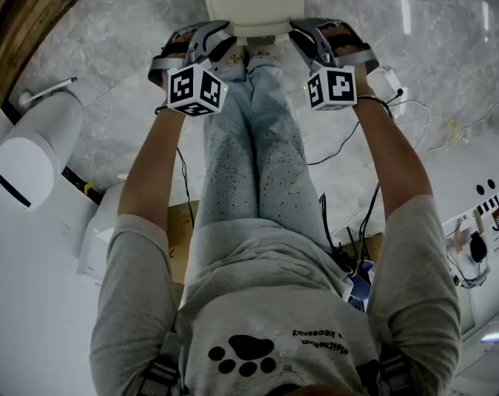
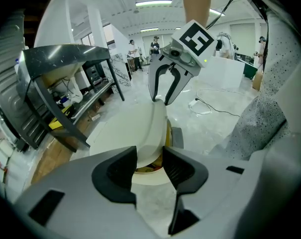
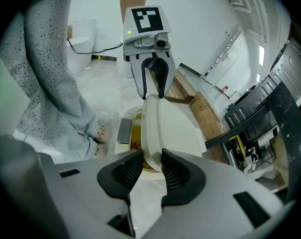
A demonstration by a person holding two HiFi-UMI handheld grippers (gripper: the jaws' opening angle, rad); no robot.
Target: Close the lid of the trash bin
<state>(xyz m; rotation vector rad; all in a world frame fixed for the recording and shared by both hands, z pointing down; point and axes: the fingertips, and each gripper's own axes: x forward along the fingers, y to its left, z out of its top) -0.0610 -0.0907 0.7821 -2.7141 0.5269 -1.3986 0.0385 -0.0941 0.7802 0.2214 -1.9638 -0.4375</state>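
Note:
The cream trash bin (image 1: 253, 2) stands on the floor in front of the person's feet. Its lid (image 2: 135, 126) is raised and tilted over the opening, with yellowish rubbish (image 3: 135, 133) showing inside. My left gripper (image 2: 150, 149) is shut on one side edge of the lid, the rim filling the gap between its pads. Shut on the opposite side edge is my right gripper (image 3: 151, 151). In the head view, the left gripper (image 1: 231, 46) and the right gripper (image 1: 298, 41) flank the bin. Each gripper view shows the other gripper across the lid, the right gripper (image 2: 166, 96) and the left gripper (image 3: 152, 91).
A grey pedal (image 3: 124, 130) juts from the bin's base near the person's shoes. Cables (image 1: 348, 139) trail over the marble floor at the right. A white rounded machine (image 1: 35, 151) stands left, a metal table (image 2: 65, 66) nearby. People (image 2: 133, 49) stand far back.

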